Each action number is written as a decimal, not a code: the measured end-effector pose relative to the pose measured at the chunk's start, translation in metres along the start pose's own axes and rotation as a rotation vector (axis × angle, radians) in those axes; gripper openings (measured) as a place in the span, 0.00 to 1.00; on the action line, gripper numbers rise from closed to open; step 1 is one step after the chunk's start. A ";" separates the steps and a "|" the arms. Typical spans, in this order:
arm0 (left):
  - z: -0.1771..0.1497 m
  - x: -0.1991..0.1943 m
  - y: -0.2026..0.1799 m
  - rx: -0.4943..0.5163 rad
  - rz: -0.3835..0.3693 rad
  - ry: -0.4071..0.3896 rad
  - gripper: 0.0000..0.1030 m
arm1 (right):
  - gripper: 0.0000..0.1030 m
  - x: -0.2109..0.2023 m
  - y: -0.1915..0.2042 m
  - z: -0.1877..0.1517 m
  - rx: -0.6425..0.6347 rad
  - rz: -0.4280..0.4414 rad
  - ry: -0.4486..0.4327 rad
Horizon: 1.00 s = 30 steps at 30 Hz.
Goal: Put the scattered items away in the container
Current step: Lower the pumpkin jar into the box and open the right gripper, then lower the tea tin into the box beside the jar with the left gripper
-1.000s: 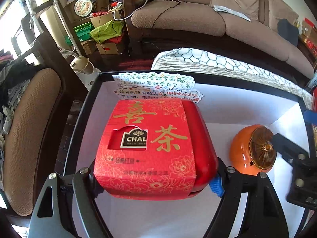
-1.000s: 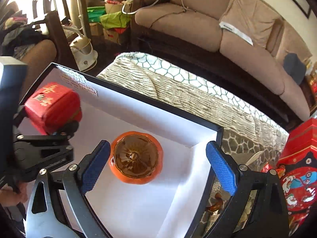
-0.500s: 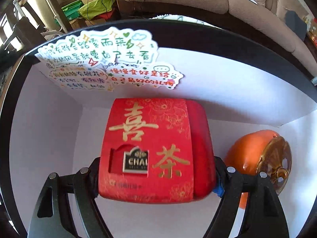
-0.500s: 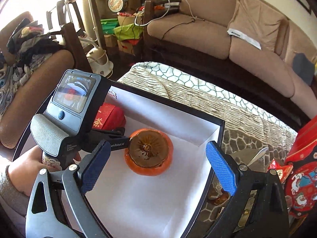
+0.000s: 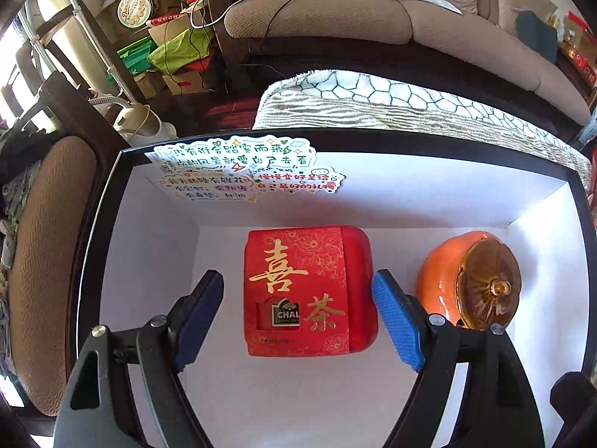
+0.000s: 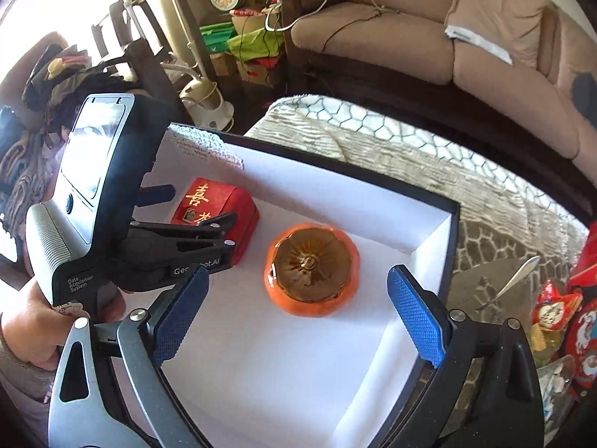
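Gold characters reading 喜茶 run across the red tea box (image 5: 309, 291), with a small dark badge showing "CHAL" set in a cut-out window on its top. I see the box lying flat on the white floor of the container (image 5: 149, 261), toward its far wall, a black-rimmed carton lined in white. Colourful handwritten Chinese stickers (image 5: 242, 171) cling to the far wall near the far-left corner (too small for me to read in full).

My left gripper (image 5: 298, 310) hovers over the box with its jaws spread wide, blue pads standing clear of both sides and gripping nothing. Just beside the box, toward the container's right wall, sits an orange persimmon-shaped jar (image 5: 440, 283) with a glossy brown lid (image 5: 488, 287) and a small knob.

The right wrist view shows what the left cannot: the left unit's body, printed "Data Acquisition System" and "Gen…bot.AI" (partly hidden), held in my left hand (image 6: 33, 332). My right gripper (image 6: 298, 321) hangs above the container's near-right part, jaws wide apart and empty, the jar framed between them. Past the right rim, red festive packets (image 6: 552, 310) and a metal spoon (image 6: 515, 276) lie on a patterned cloth.
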<state>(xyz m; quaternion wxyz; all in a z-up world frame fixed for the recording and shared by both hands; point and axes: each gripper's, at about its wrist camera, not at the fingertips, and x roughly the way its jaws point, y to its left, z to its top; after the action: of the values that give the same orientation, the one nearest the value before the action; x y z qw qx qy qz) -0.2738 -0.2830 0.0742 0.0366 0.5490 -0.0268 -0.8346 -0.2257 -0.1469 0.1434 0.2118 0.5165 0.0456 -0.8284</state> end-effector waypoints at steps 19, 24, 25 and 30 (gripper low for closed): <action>0.000 0.014 -0.014 0.022 -0.068 0.027 0.80 | 0.78 -0.029 -0.031 0.006 0.081 -0.078 -0.034; -0.001 0.009 -0.037 -0.003 -0.034 0.027 0.79 | 0.78 -0.026 -0.029 -0.006 0.065 -0.074 -0.019; 0.000 0.009 -0.039 -0.013 -0.022 0.028 0.79 | 0.78 -0.026 -0.030 -0.009 0.062 -0.076 -0.018; 0.000 0.010 -0.037 -0.088 -0.025 0.038 0.79 | 0.78 -0.029 -0.034 -0.014 0.051 -0.090 -0.016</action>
<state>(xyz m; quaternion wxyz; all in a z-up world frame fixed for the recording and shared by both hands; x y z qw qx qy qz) -0.2790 -0.2471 0.0619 0.0506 0.5631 0.0174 -0.8246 -0.2165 -0.1027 0.1572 0.1614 0.5124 0.0459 -0.8422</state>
